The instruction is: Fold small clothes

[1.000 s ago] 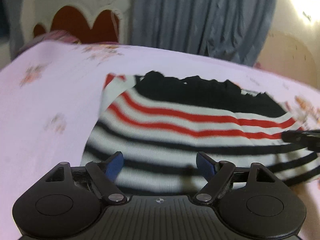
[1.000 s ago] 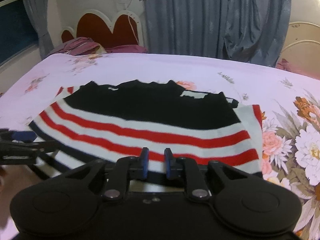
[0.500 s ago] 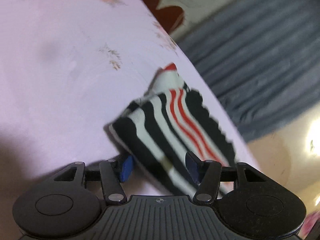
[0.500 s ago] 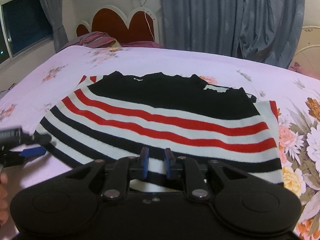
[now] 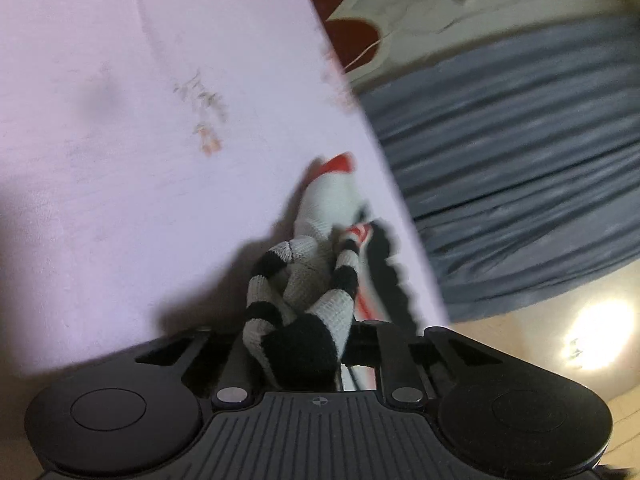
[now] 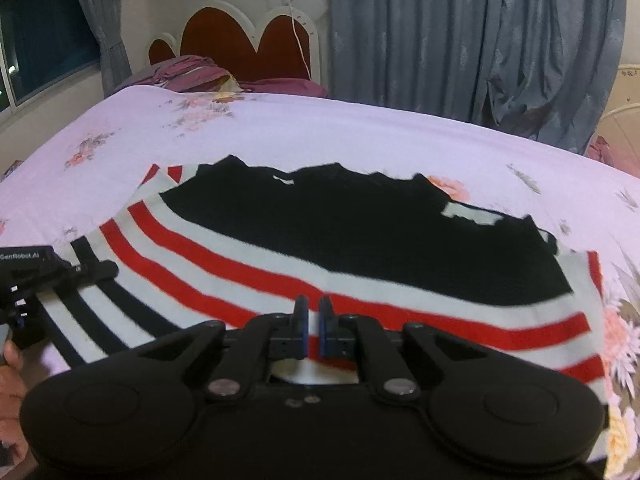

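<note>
Right wrist view shows the striped knit sweater (image 6: 320,248) spread flat on the bed (image 6: 400,132), straight ahead of my right hand-held gripper (image 6: 313,314), its stripes running across me from left to right. That gripper's fingers are nearly together with a thin gap, and I cannot tell whether they pinch the near hem beneath them.

Off to its left, my left hand-held gripper (image 6: 86,270) sits at the sweater's left edge. From the left wrist camera, bunched black-and-white knit (image 5: 304,312) fills the space between its jaws, so I judge it clamped on that corner and nearer the work. The fold likely carries this edge rightward across the body.

Beyond the floral pink sheet stand a scalloped headboard (image 6: 240,36) and grey-blue curtains (image 6: 460,40).
</note>
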